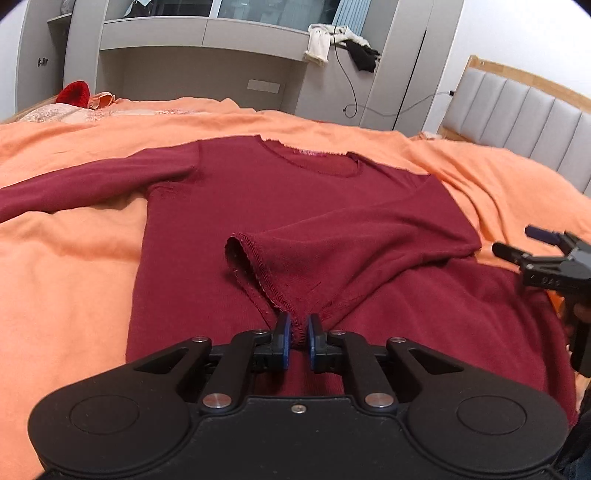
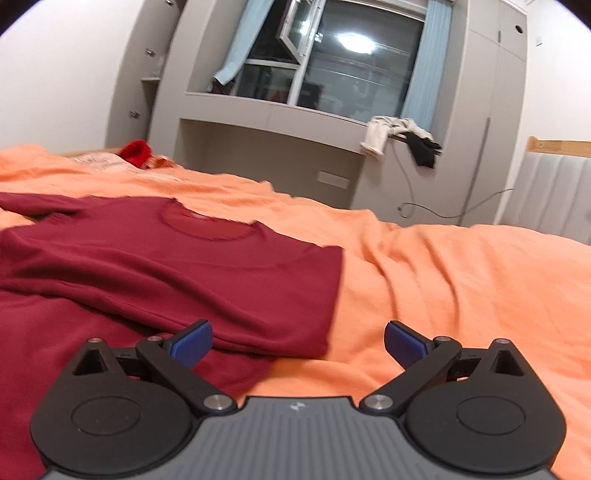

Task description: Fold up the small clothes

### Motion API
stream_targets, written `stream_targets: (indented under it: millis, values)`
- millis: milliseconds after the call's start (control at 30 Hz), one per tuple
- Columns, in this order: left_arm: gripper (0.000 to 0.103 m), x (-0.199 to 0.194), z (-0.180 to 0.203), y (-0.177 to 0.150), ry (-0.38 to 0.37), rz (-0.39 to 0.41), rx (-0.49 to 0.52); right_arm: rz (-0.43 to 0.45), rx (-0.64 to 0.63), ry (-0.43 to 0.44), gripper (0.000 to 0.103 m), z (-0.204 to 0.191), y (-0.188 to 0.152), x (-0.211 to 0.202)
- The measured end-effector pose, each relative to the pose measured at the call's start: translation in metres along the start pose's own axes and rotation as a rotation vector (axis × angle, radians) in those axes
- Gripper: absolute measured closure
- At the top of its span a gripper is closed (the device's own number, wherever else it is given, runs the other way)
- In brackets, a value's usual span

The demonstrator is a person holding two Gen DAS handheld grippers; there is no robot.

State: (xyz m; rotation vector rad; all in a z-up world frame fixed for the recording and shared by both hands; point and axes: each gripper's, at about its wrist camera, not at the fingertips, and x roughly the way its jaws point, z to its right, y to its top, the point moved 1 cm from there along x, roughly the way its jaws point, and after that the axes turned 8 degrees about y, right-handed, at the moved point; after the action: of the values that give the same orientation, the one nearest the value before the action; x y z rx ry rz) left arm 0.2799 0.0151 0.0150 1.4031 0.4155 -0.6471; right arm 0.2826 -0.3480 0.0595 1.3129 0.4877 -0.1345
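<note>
A dark red long-sleeved top (image 1: 229, 192) lies flat on the orange bedspread (image 1: 66, 258), neckline away from me. Its right sleeve is folded across the chest, and my left gripper (image 1: 298, 341) is shut on that sleeve's cuff (image 1: 275, 273), holding it just above the body of the top. The left sleeve (image 1: 85, 188) stretches out to the left. My right gripper (image 2: 297, 343) is open and empty, low over the top's right edge (image 2: 332, 295); it also shows at the right of the left wrist view (image 1: 532, 245).
A grey padded headboard (image 1: 524, 118) stands at the right. A grey wall unit with a shelf (image 1: 207, 33) holding draped white and black clothes (image 1: 343, 42) is behind the bed. A red item (image 1: 74, 94) lies at the far left.
</note>
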Motion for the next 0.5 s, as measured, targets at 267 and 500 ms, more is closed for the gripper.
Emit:
stream_targets:
  millis: [267,500]
  values:
    - [0.028,-0.020,-0.002,0.014,0.009,0.159,-0.077,-0.109,-0.061,-0.069,0.005,0.013,-0.015,0.031]
    - [0.019,0.011,-0.007,0.026,0.224,0.112,-0.141,-0.147,-0.136,-0.017,0.030,0.012,-0.024,0.057]
